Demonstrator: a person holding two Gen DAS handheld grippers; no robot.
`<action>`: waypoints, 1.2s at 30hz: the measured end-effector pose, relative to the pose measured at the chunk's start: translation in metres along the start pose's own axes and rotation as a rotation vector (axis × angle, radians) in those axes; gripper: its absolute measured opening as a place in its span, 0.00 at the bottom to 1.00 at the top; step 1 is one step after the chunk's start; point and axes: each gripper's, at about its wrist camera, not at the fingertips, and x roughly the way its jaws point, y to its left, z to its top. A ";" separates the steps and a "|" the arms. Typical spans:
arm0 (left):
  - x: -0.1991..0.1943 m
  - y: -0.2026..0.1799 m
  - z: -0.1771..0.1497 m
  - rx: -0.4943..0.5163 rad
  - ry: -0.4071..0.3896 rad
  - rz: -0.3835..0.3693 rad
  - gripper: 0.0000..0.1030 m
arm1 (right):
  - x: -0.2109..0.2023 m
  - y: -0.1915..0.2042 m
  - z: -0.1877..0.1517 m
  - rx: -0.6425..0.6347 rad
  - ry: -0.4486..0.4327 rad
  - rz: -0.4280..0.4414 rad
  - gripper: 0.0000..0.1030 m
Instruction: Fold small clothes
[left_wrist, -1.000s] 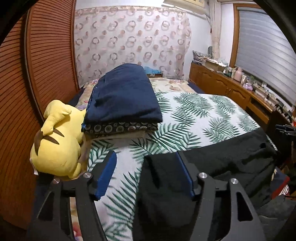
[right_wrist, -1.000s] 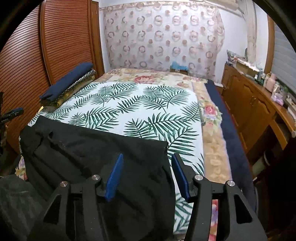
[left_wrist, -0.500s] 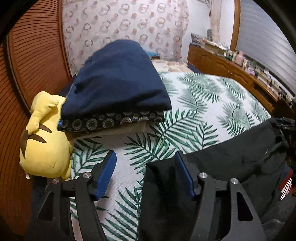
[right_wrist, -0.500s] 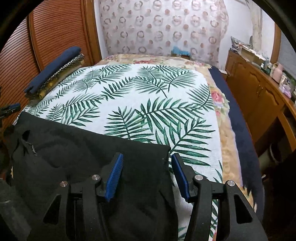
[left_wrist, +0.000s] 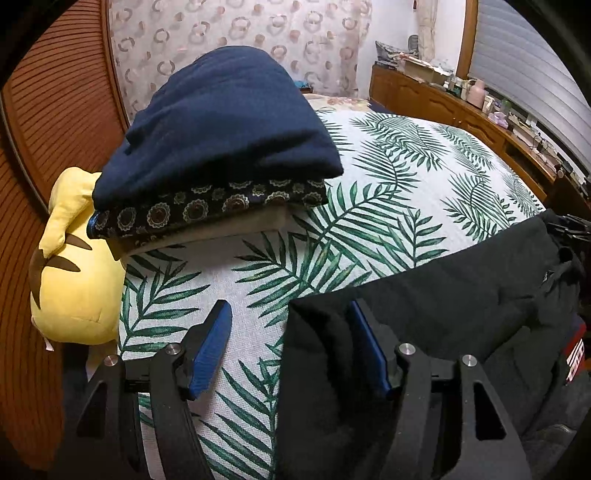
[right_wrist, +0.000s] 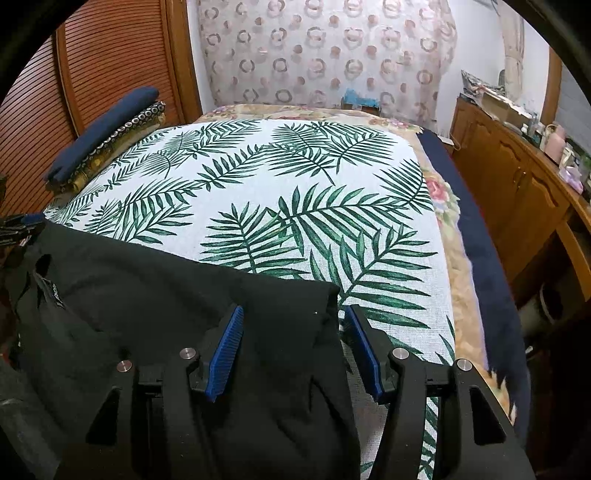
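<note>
A yellow plush toy (left_wrist: 75, 273) lies left of the fingers, beside a wooden louvred door (left_wrist: 55, 122). Ahead spreads a palm-leaf bedspread (right_wrist: 295, 192); a wooden cabinet (right_wrist: 517, 184) stands right.

Black garment (left_wrist: 461, 295), a label at its opening, spread flat and slightly rumpled across the near edge of the palm-leaf bedspread (right_wrist: 295, 192), one corner (right_wrist: 325, 291) squared off.
</note>
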 end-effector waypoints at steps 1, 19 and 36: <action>0.000 0.000 0.000 -0.001 0.001 -0.001 0.65 | 0.000 0.000 0.000 0.001 -0.001 0.001 0.57; -0.015 -0.019 -0.004 0.015 -0.016 -0.019 0.09 | -0.012 0.008 -0.004 -0.024 -0.012 0.054 0.15; -0.190 -0.051 0.010 0.000 -0.442 -0.087 0.08 | -0.176 0.025 -0.010 0.030 -0.348 0.112 0.11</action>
